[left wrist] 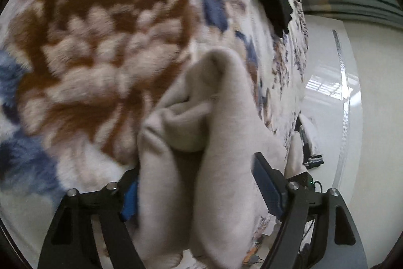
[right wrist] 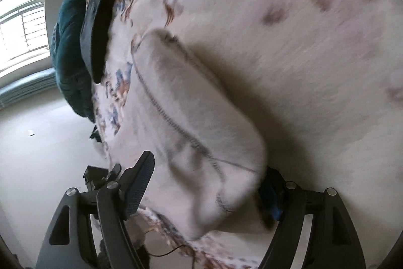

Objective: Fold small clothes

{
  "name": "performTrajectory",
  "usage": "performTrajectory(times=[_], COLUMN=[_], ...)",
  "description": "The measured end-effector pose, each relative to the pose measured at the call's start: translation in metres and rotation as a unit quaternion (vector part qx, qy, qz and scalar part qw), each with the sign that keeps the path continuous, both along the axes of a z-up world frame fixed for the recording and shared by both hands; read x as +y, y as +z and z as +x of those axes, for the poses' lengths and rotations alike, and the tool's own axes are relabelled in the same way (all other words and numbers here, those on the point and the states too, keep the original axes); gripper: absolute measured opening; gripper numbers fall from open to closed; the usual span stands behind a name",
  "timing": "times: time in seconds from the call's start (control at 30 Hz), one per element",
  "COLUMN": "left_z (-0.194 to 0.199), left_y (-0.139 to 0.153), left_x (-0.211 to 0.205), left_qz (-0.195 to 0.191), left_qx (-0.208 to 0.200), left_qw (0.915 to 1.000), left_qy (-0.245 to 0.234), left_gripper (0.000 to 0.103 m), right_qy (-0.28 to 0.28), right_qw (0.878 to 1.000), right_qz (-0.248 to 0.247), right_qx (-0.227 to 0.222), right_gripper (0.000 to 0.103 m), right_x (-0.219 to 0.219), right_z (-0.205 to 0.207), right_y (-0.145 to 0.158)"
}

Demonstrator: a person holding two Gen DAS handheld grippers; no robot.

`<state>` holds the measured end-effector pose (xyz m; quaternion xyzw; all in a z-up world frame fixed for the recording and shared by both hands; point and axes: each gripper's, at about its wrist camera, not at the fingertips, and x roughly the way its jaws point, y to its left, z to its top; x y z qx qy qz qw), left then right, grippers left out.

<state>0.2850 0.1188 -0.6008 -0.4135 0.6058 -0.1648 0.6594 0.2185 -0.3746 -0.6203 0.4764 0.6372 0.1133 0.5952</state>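
While bunched between both grippers: small beige garment [left wrist: 201,143], soft fleece-like cloth, hangs in thick rolls rather than flat layers.
Garment, other view: same pale piece [right wrist: 191,122], dark stitched seam running along its length, lower end curled over near the right gripper.
Position: lifted a little above the floral blanket [left wrist: 95,37], shadow cast beneath on the blanket's plain part [right wrist: 302,67]; not lying flat.
Left gripper [left wrist: 199,190]: jaws fairly wide, cloth filling the gap, blue pads on either side; firmness of the pinch, cannot tell.
Right gripper [right wrist: 209,183]: jaws wide, garment draped between them, right pad mostly hidden under cloth; true clamp or mere cradle, cannot tell.
Progress: judged early to middle; no crisp fold line visible, no neat rectangle, edges unmatched.
Left to do: probably spreading the piece on the blanket, aligning edges, folding over, smoothing.
Surroundings: black flat object [right wrist: 98,27] on the blanket's far edge, dark teal bundle [right wrist: 68,49] beside it, pale floor [left wrist: 372,117] beyond the bed.
Image quality: motion blur in both views, fine detail of the hem unreadable.
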Motion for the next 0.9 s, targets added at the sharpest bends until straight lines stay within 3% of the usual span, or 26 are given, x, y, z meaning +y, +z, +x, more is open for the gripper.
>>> performTrajectory(times=[0.03,0.07,0.1,0.13,0.33,0.5,0.73,0.9], left_z=[-0.002,-0.001,-0.003,-0.002,0.011,0.05,0.158,0.25], left_y=[0.002,0.005,0.008,0.014,0.054,0.09,0.155,0.175], left_x=[-0.003,-0.005,-0.005,-0.006,-0.004,0.007,0.043,0.056], left_qz=[0.004,0.006,0.009,0.016,0.013,0.001,-0.006,0.034], left_qx=[-0.004,-0.006,-0.009,-0.015,-0.047,-0.074,-0.126,-0.165], left_qw=[0.9999,0.9999,0.9998,0.9997,0.9985,0.997,0.992,0.9857], left_qy=[-0.01,-0.013,-0.013,-0.015,-0.023,-0.023,-0.002,-0.005], left_gripper=[0.029,0.016,0.016,0.015,0.014,0.014,0.014,0.014], right_qy=[0.002,0.007,0.01,0.007,-0.001,0.002,0.005,0.012], right_qw=[1.0,1.0,1.0,1.0,0.999,0.997,0.99,0.982], right_qz=[0.001,-0.001,-0.003,-0.009,-0.038,-0.053,-0.075,-0.082], right_qx=[0.0,0.004,0.008,0.005,-0.019,-0.055,-0.121,-0.17], right_gripper=[0.052,0.037,0.027,0.024,0.019,0.018,0.018,0.018], right_x=[0.004,0.009,0.014,0.018,0.032,0.049,0.085,0.113], right_z=[0.001,0.001,0.003,0.004,0.013,0.037,0.131,0.231], right_y=[-0.001,-0.002,-0.002,0.001,0.034,0.079,0.156,0.186])
